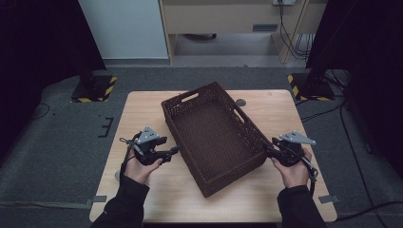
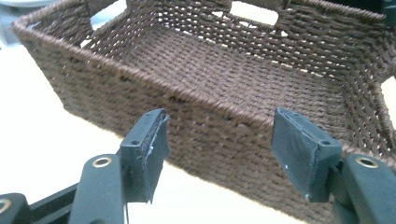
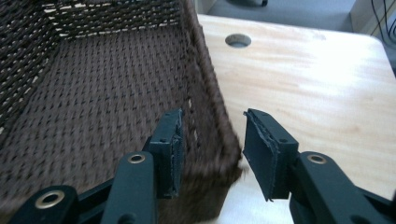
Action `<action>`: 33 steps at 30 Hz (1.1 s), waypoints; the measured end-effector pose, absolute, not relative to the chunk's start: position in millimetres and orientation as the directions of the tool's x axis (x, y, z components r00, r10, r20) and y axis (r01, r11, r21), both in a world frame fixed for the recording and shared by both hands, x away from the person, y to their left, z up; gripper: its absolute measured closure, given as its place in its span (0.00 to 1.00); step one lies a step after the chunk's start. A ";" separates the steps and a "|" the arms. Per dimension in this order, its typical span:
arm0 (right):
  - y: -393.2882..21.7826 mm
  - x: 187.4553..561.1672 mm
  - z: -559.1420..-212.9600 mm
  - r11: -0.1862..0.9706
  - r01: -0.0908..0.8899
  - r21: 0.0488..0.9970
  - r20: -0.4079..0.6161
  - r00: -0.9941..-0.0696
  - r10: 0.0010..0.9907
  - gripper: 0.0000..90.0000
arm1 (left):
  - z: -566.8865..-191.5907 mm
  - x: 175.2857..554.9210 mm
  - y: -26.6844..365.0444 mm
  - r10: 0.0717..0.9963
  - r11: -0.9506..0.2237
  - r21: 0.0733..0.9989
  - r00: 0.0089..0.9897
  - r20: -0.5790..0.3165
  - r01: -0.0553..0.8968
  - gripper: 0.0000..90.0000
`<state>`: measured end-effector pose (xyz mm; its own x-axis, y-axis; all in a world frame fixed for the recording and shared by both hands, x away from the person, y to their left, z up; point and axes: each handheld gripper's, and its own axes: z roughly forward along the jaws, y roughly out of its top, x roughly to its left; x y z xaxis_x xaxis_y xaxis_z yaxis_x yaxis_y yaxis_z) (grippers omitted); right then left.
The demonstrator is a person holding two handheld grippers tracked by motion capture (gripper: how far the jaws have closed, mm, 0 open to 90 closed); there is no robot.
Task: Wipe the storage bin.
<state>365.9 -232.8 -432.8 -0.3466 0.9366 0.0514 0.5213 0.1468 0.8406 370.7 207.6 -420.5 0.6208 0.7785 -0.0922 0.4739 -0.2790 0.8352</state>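
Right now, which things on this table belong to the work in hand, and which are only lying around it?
Part of the work:
- dark brown woven rectangular basket, standing empty
- left claw, open, beside the basket's long wall
- right claw, open, astride the basket's rim

Only lying about:
- light wooden table with a round hole
- black cables on the grey floor behind

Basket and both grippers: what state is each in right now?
Basket: upright on the table, set at an angle, nothing inside.
Left gripper: open, just short of the basket's long side wall.
Right gripper: open, jaws astride the basket's wall, pads not pressing it.
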 end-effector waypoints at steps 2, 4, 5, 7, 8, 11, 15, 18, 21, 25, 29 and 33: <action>-233.3 360.5 -431.1 0.125 0.525 0.842 0.067 -0.332 0.941 0.64 | -422.1 370.6 210.8 0.785 -0.279 0.831 0.613 -0.091 0.480 0.39; -232.0 356.1 -430.2 0.101 0.536 0.838 0.091 -0.321 0.943 0.62 | -423.0 370.4 212.5 0.788 -0.279 0.830 0.609 -0.090 0.483 0.38; -232.0 356.1 -430.2 0.101 0.536 0.838 0.091 -0.321 0.943 0.62 | -423.7 370.3 213.1 0.790 -0.276 0.830 0.606 -0.091 0.485 0.38; -230.4 354.6 -430.3 0.100 0.540 0.836 0.088 -0.312 0.946 0.61 | -424.7 370.4 215.8 0.796 -0.281 0.827 0.599 -0.083 0.488 0.38; -228.4 353.6 -431.0 0.095 0.540 0.836 0.084 -0.297 0.951 0.60 | -425.4 370.2 217.8 0.801 -0.273 0.826 0.592 -0.088 0.492 0.38; -225.8 350.1 -426.1 0.103 0.542 0.834 0.066 -0.283 0.957 0.60 | -424.7 369.4 221.1 0.807 -0.272 0.827 0.585 -0.083 0.493 0.38; -222.5 345.0 -426.4 0.086 0.560 0.824 0.083 -0.270 0.959 0.59 | -423.6 368.7 223.1 0.809 -0.265 0.831 0.581 -0.084 0.489 0.38; -220.8 345.8 -430.3 0.063 0.547 0.835 0.098 -0.260 0.961 0.60 | -423.1 368.7 224.0 0.810 -0.262 0.832 0.581 -0.085 0.488 0.38; -221.1 347.5 -432.9 0.064 0.534 0.843 0.091 -0.259 0.962 0.61 | -423.3 369.9 225.8 0.813 -0.254 0.833 0.576 -0.092 0.492 0.38; -223.7 352.5 -435.5 0.066 0.516 0.854 0.080 -0.257 0.963 0.62 | -424.0 370.7 228.5 0.818 -0.245 0.834 0.567 -0.096 0.495 0.38; -228.9 361.1 -438.3 0.064 0.499 0.864 0.072 -0.250 0.966 0.64 | -424.6 372.2 229.9 0.819 -0.245 0.833 0.566 -0.097 0.497 0.38; -230.7 367.5 -439.0 0.077 0.486 0.870 0.046 -0.236 0.971 0.57 | -425.3 372.9 230.7 0.821 -0.243 0.833 0.563 -0.096 0.497 0.38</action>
